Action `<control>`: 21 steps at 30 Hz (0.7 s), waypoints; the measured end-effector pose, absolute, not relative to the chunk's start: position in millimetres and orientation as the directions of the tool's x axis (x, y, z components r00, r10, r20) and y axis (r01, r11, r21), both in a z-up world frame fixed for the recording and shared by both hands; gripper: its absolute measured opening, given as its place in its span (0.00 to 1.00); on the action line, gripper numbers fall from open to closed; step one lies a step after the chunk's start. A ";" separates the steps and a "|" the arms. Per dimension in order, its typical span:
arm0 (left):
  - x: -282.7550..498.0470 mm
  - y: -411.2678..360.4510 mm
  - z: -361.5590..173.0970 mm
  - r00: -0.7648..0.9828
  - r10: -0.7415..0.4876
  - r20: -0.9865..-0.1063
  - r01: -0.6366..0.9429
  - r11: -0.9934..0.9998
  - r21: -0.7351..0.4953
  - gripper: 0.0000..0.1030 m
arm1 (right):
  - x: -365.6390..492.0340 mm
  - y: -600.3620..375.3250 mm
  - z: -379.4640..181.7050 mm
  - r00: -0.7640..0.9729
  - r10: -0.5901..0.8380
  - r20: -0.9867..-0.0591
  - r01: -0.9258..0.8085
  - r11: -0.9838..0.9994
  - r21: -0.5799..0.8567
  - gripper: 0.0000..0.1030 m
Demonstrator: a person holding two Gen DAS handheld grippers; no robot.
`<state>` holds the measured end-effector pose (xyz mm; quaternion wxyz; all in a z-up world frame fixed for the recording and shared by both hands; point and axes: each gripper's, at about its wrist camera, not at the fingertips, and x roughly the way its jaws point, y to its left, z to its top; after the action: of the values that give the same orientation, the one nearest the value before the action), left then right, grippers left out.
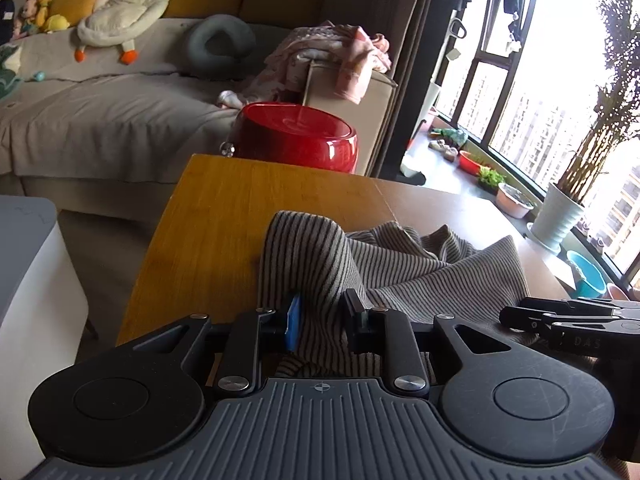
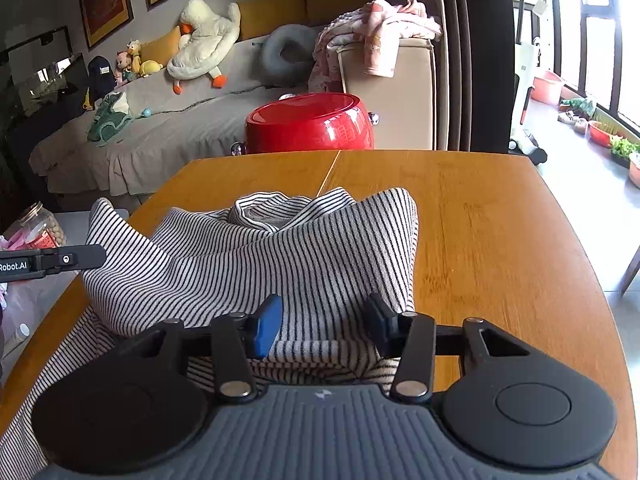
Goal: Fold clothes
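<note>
Two hand-held grippers work a striped garment [image 2: 256, 264] on a wooden table [image 2: 500, 240]. Nearest the lens, the right gripper [image 2: 322, 324] has its jaws set wide w/ striped cloth lying between them; nothing looks pinched. The left gripper [image 1: 322, 320] has its jaws narrower, a raised ridge of the same cloth between the pads; whether they're clamping it can't be told. The garment sits bunched & rumpled mid-table, collar up, one part trailing off the near-left edge, so the fold is unfinished: flattening & folding appear to remain. Beyond: a red tub [image 2: 310, 122], then a sofa [image 2: 160, 128].
</note>
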<state>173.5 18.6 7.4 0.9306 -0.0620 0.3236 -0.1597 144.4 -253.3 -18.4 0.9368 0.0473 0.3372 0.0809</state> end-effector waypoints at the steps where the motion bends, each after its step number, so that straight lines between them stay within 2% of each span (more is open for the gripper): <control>1: 173.6 16.1 7.1 0.737 -0.340 -0.584 0.261 0.940 -0.218 0.23 | 142.7 -255.7 -18.5 0.761 0.178 -0.624 -0.116 0.983 0.139 0.44; 6: 175.1 5.9 6.6 0.728 -0.354 -0.586 0.284 0.935 -0.212 0.24 | 138.9 -268.1 -19.0 0.767 0.158 -0.622 -0.097 0.987 0.131 0.44; 7: 175.0 6.8 8.7 0.734 -0.359 -0.576 0.288 0.933 -0.215 0.21 | 138.1 -269.6 -19.3 0.769 0.156 -0.620 -0.095 0.987 0.131 0.44; 10: 174.0 14.2 19.9 0.769 -0.370 -0.522 0.297 0.929 -0.221 0.08 | 134.1 -273.4 -17.1 0.782 0.163 -0.602 -0.091 0.985 0.149 0.44; 15: 183.0 31.4 57.7 0.862 -0.354 -0.363 0.295 0.932 -0.210 0.07 | 129.0 -278.3 -9.5 0.806 0.167 -0.568 -0.082 0.982 0.173 0.47; 17: 196.4 35.9 63.7 0.857 -0.341 -0.386 0.270 0.936 -0.226 0.07 | 128.3 -279.8 -6.5 0.814 0.163 -0.558 -0.078 0.982 0.173 0.48; 20: 213.7 43.6 48.5 0.783 -0.380 -0.492 0.241 0.915 -0.323 0.24 | 127.1 -282.0 -2.0 0.825 0.157 -0.542 -0.073 0.982 0.173 0.49; 21: 216.0 42.6 39.5 0.757 -0.401 -0.515 0.247 0.907 -0.342 0.39 | 126.7 -282.7 -0.5 0.829 0.155 -0.537 -0.071 0.982 0.173 0.49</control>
<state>216.0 42.6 39.5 0.9287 -0.1276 0.3014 -0.1744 126.7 -282.7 -0.5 0.9536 0.0728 0.2862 0.0592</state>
